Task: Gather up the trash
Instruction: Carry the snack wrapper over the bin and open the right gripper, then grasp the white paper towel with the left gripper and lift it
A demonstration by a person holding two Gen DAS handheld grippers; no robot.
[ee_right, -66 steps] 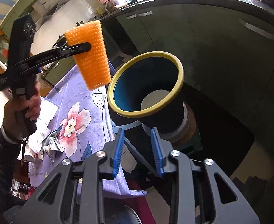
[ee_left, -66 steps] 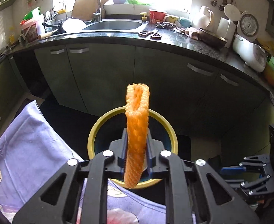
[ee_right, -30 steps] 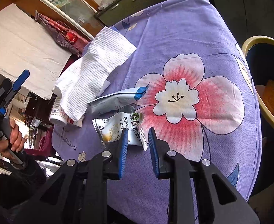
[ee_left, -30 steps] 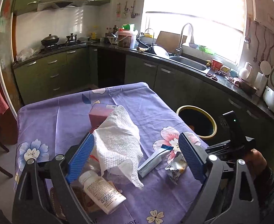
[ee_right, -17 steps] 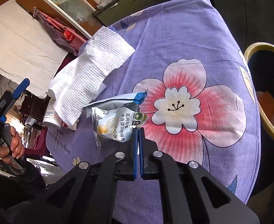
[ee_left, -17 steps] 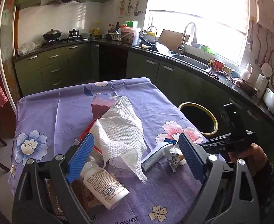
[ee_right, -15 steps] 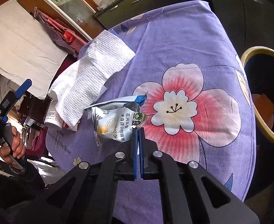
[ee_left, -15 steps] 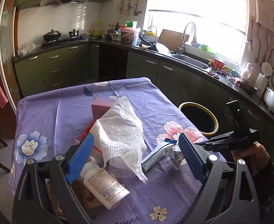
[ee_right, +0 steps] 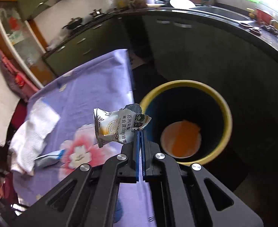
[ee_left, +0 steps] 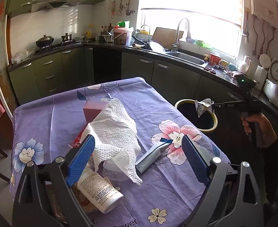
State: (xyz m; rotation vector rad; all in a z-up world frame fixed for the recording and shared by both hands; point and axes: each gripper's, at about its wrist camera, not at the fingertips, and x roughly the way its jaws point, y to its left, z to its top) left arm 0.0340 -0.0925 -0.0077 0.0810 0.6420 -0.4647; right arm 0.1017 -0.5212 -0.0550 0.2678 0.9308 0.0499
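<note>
Right gripper: jaws clenched on one corner of a crumpled snack wrapper. The wrapper is white, printed, with a torn edge. It hangs clear of the counter, held near the rim of the yellow-rimmed bin on the side toward the purple floral cloth. Seen from the left wrist, the wrapper sits in front of the bin's dark mouth, with the person's hand on the gripper handle.

Bin contents: an orange piece lies at the bottom.

Left gripper: jaws released and spread wide, nothing between the pads, hovering over the near end of the counter.

Still on the cloth: a white paper towel draped over a pink box, a white bottle on its side, and a grey-and-blue sachet next to the pink flower print.
</note>
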